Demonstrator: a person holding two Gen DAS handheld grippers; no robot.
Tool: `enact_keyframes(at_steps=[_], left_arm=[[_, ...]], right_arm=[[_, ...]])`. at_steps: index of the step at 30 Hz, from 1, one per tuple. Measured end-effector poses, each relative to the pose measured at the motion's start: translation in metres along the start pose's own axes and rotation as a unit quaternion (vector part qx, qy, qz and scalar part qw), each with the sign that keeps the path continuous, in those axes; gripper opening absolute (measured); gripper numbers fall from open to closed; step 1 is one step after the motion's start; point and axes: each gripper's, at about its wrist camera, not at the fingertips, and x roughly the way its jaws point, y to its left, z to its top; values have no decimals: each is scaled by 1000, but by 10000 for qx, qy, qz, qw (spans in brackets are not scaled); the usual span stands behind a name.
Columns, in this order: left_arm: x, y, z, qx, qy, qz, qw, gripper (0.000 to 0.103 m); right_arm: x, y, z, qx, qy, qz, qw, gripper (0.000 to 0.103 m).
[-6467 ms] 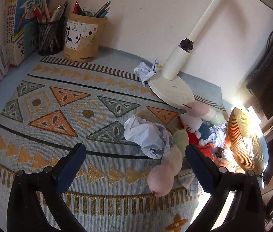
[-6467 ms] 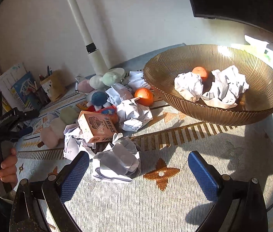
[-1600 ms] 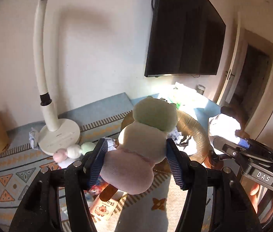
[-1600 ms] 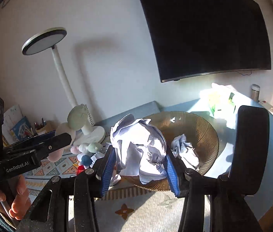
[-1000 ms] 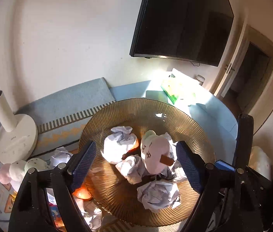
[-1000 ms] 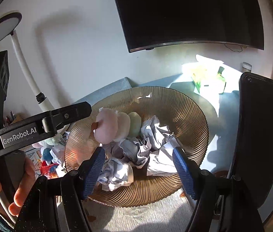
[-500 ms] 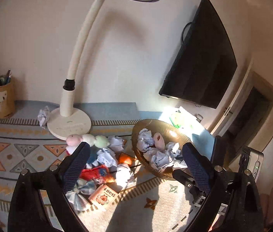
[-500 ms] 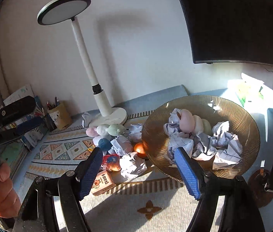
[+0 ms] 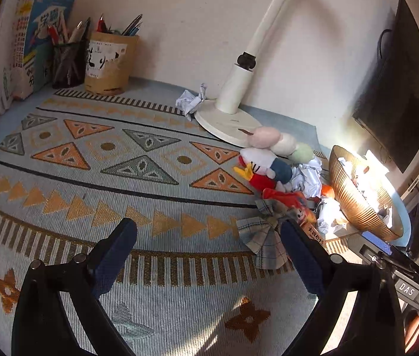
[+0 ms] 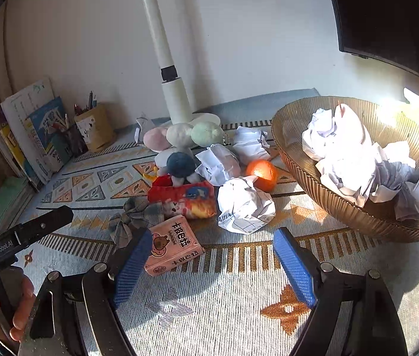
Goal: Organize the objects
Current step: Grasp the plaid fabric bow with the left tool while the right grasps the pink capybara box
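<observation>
My left gripper (image 9: 209, 246) is open and empty, low over the patterned mat, left of a plaid bow (image 9: 264, 237). My right gripper (image 10: 213, 255) is open and empty, just in front of a pink snack box (image 10: 173, 244) and a crumpled paper ball (image 10: 243, 207). The amber ribbed bowl (image 10: 366, 216) at the right holds several paper balls and a pink-green plush. A pile lies left of the bowl: a pink, white and green plush (image 10: 184, 133), a plush doll (image 10: 179, 163), a red snack bag (image 10: 185, 198), an orange (image 10: 261, 172), more paper balls (image 10: 218, 163).
A white desk lamp (image 9: 230, 118) stands behind the pile with a paper ball (image 9: 190, 102) by its base. Pen holders (image 9: 110, 62) and books (image 9: 22, 56) stand at the far left. A black screen (image 9: 399, 101) hangs on the wall at the right.
Both grippers have come down and back from the bowl to just above the mat. The left one has turned left toward the pen holders; the right one now faces the pile.
</observation>
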Motion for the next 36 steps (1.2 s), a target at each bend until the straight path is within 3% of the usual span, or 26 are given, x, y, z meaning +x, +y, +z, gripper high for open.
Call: enact_keyframes(at_steps=[5,12,21,25,27,28,31,35,36], left_arm=[[2,9,-2,-231,149,-203,9994,98],[14,22,-2,-624,579,-700,9939,98],[13,13,-3,-424,503,-466,9967,98],[24,6,0,-278,807,-522,9950,98],[26,0,2,-101,842,-389,9956,98],[28,-4,3,-33,885,-383,9953,98],[31,-13,3,104,1027,-489,9935,98],[36,-30,9,420,1114,-363,9922,98],[39,-35,11,521,1166,-308,9913,98]], right_arm=[[13,0,0,24,306,-278,9991,91],[14,7,-4,-187,351,-542,9977,91],[12,8,-3,-87,377,-570,9976,91],[20,28,-8,-172,735,-122,9971,91],[32,41,-10,-309,972,-303,9943,91],[38,45,-11,-368,1056,-463,9926,90],[46,38,-10,-232,1205,-564,9908,71],[29,1,-10,609,1007,-413,9922,63],[26,-6,-12,774,990,-593,9903,63]])
